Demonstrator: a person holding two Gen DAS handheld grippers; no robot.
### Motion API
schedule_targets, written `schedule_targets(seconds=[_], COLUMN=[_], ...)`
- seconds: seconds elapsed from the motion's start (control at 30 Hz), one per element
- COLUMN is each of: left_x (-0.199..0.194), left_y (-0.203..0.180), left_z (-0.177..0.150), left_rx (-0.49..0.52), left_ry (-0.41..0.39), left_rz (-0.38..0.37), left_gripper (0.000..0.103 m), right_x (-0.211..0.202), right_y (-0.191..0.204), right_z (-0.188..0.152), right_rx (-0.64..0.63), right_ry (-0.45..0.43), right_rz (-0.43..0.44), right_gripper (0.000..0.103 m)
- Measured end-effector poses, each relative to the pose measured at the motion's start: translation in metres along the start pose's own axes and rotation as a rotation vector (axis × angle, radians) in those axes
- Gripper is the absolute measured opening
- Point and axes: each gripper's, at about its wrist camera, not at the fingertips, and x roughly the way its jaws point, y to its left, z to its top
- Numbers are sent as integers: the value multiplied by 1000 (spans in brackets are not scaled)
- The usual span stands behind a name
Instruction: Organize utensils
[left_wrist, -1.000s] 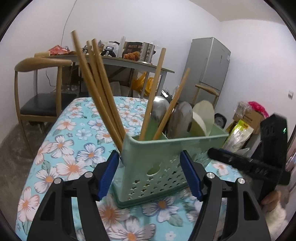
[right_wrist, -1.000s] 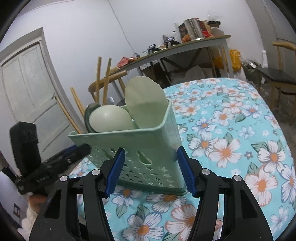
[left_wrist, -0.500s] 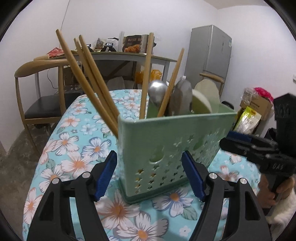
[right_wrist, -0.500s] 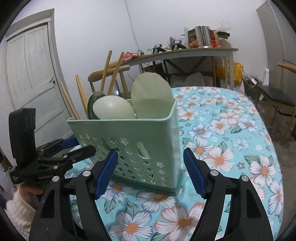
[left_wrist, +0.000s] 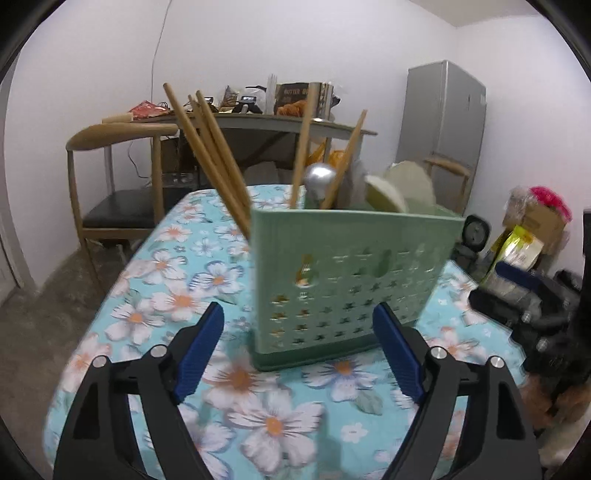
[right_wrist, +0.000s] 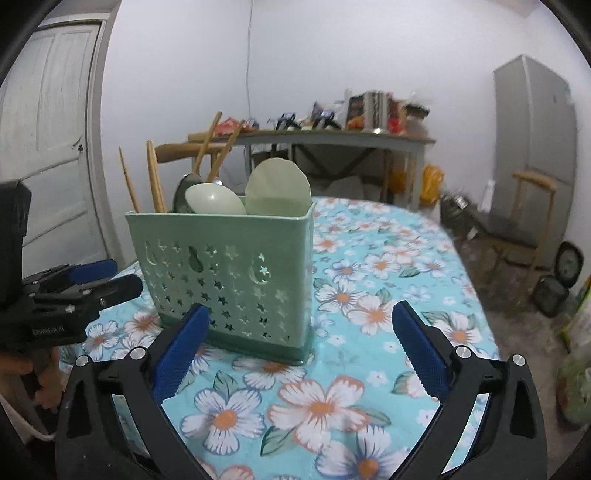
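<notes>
A pale green perforated utensil holder (left_wrist: 347, 280) stands upright on the floral tablecloth (left_wrist: 177, 295); it also shows in the right wrist view (right_wrist: 229, 273). It holds several wooden chopsticks (left_wrist: 210, 155), a metal spoon (left_wrist: 319, 177) and pale green spoons (right_wrist: 277, 186). My left gripper (left_wrist: 299, 347) is open and empty, a little back from the holder. My right gripper (right_wrist: 301, 343) is open and empty, a little back from the holder's other side. Each gripper shows in the other's view, the right one (left_wrist: 517, 291) and the left one (right_wrist: 85, 284).
A wooden chair (left_wrist: 118, 177) stands past the table's far left corner. A cluttered side table (left_wrist: 273, 122) lines the back wall, with a grey fridge (left_wrist: 443, 133) to its right. Boxes and bags (left_wrist: 532, 232) sit on the floor. A white door (right_wrist: 48, 166) is behind the left gripper.
Both grippers have drawn back from the holder and let it go. The holder now stands free on the tablecloth with both pairs of jaws clear of its sides.
</notes>
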Motion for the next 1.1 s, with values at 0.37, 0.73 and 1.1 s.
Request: schedule_targets(seconds=[0.37, 0.73, 1.1], left_x=[-30, -35, -34], left_y=[-5, 3, 1], left_z=[-3, 4, -1], left_rx=[28, -43, 18], left_ry=[-124, -131, -126], left_rz=[0, -11, 17], left_gripper=[97, 97, 97], right_x=[-20, -41, -42], right_y=[-16, -58, -39], right_z=[-12, -18, 1], right_rx=[235, 404, 137], right_ry=[-31, -58, -75], right_rz=[-19, -83, -215], right_gripper=[95, 95, 95])
